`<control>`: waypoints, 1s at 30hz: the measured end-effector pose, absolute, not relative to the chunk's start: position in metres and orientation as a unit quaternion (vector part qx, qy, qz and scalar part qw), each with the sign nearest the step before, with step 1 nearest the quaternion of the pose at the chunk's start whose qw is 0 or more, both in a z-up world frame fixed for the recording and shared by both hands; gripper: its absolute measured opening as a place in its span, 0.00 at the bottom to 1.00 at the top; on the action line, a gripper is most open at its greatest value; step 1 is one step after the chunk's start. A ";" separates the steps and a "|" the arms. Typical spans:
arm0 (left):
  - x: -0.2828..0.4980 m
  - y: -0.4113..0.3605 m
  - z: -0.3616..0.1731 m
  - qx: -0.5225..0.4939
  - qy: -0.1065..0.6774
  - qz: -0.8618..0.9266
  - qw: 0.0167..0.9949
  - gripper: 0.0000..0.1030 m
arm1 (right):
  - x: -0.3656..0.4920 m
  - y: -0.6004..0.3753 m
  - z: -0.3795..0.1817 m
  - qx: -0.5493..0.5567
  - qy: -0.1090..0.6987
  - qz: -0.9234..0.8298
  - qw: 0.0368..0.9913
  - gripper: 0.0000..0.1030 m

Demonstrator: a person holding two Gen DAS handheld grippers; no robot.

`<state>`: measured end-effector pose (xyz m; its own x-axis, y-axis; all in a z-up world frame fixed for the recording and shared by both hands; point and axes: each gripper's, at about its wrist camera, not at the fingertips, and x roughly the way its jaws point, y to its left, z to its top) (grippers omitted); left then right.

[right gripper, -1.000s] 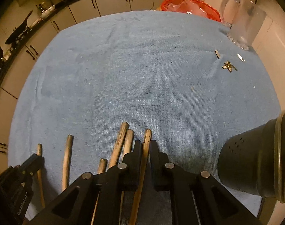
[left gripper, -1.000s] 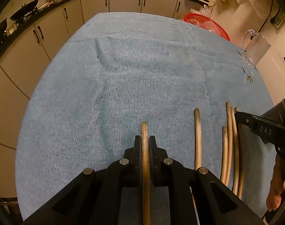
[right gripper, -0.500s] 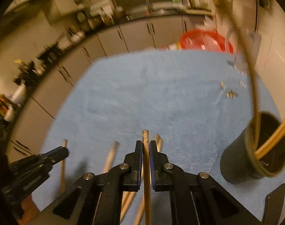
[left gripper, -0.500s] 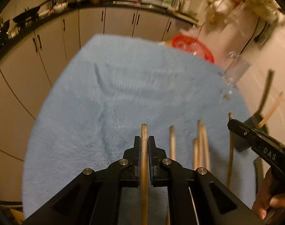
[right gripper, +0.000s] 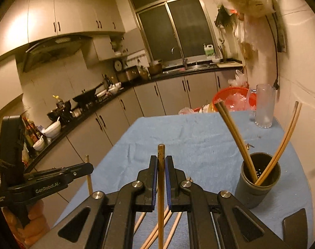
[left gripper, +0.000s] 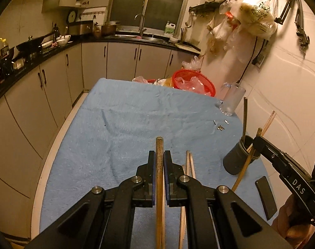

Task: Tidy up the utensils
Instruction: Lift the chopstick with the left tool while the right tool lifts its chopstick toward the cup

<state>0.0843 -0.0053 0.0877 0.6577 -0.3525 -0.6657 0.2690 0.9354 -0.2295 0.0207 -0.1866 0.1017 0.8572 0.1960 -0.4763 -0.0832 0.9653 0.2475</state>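
Observation:
My left gripper (left gripper: 159, 155) is shut on a wooden chopstick (left gripper: 159, 178), held above the blue cloth (left gripper: 136, 124). My right gripper (right gripper: 161, 161) is shut on another wooden chopstick (right gripper: 161, 186), also lifted. A dark cylindrical utensil holder (right gripper: 258, 180) stands at the right with several chopsticks (right gripper: 236, 137) leaning in it; it also shows in the left wrist view (left gripper: 239, 157). More loose chopsticks (left gripper: 188, 161) lie on the cloth below both grippers (right gripper: 170, 222). The right gripper appears in the left wrist view (left gripper: 258, 136), beside the holder. The left gripper appears in the right wrist view (right gripper: 88, 167).
A clear glass mug (right gripper: 264, 105) and a red basket (right gripper: 232, 99) stand at the table's far right. Small metal bits (left gripper: 219, 127) lie on the cloth. A dark flat phone (left gripper: 265, 197) lies near the right edge. Kitchen cabinets (left gripper: 43, 87) run along the left.
Both grippers have lifted their chopsticks off the cloth and tilted up, so the views now show the kitchen. The right gripper has moved toward the utensil holder.

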 end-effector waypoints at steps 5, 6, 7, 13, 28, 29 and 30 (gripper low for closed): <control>0.079 -0.006 0.093 -0.057 0.372 -0.170 0.911 0.07 | 0.015 -0.192 0.101 0.115 0.254 0.072 0.958 0.07; 0.078 -0.007 0.093 -0.057 0.370 -0.171 0.911 0.07 | 0.014 -0.194 0.101 0.116 0.252 0.071 0.958 0.07; 0.077 -0.007 0.095 -0.058 0.368 -0.171 0.912 0.07 | 0.013 -0.194 0.102 0.116 0.252 0.073 0.958 0.07; 0.072 -0.009 0.103 -0.060 0.360 -0.172 0.915 0.07 | 0.008 -0.199 0.109 0.117 0.240 0.074 0.961 0.07; 0.067 -0.005 0.109 -0.064 0.351 -0.175 0.918 0.07 | 0.002 -0.202 0.113 0.123 0.232 0.076 0.962 0.07; 0.067 -0.005 0.109 -0.064 0.351 -0.176 0.918 0.07 | 0.002 -0.202 0.113 0.122 0.231 0.075 0.962 0.07; 0.066 -0.005 0.110 -0.064 0.350 -0.177 0.918 0.07 | 0.002 -0.202 0.114 0.121 0.230 0.075 0.963 0.07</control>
<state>0.0664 -0.0046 0.1096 0.6921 -0.3693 -0.6202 0.2794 0.9293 -0.2416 0.0018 -0.2024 0.1136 0.8829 0.2007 -0.4245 -0.0890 0.9592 0.2684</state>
